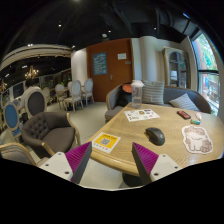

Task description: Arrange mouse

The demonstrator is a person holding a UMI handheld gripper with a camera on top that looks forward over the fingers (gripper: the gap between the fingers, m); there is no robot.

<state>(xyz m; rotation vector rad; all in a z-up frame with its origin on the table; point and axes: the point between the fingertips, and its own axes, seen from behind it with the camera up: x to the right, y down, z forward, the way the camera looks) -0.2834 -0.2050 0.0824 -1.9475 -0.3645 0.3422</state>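
The gripper [112, 162] hangs above the near edge of a light wooden table [180, 142], its two fingers spread apart with nothing between them; each carries a magenta pad [77, 157] of flat, angular shape. The mouse [155, 135], black, rounded and smooth, lies on the bare wood just beyond the right finger, not touched by either one. Near it, toward the left finger, a yellow square card [106, 142] lies flat on the tabletop. Farther back sit a flat printed sheet [141, 115] and, behind it, a pale upright container [137, 97] whose contents cannot be made out. To the right of the mouse rests a round-cornered printed mat [198, 138], with a small dark and red object [184, 114] and a small green item [196, 121] beyond it. A grey tufted armchair [46, 129] with a curved back stands left of the table, and a grey sofa [150, 94] stands behind it, near a wooden door [108, 66].
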